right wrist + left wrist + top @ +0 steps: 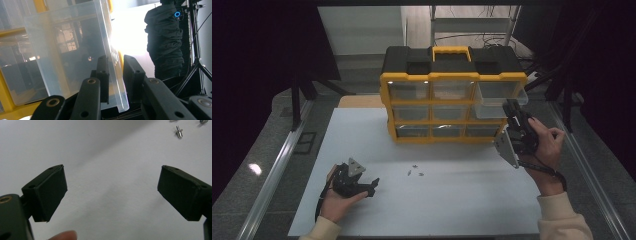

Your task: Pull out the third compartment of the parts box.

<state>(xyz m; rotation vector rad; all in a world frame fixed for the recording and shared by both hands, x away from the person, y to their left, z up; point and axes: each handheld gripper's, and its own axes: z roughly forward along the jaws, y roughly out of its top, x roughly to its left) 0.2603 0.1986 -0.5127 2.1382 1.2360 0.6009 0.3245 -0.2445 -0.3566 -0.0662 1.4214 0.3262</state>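
Here, the left gripper (373, 186) rests on the table (462, 200), jaws spread and empty, well in front of the organizer (452, 100). The 3 small screws (415, 173) lie between. The right gripper (513, 111) pinches the front lip of the top-right drawer (499, 97), partly pulled out; a thin grip could slip, or the organizer tip forward.

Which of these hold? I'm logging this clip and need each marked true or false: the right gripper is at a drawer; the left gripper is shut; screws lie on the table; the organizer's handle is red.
1. The right gripper has a drawer wall between its jaws. True.
2. The left gripper is shut. False: its jaws stand wide apart.
3. Small screws lie on the table. True.
4. The organizer has a red handle. False: the handle is yellow.
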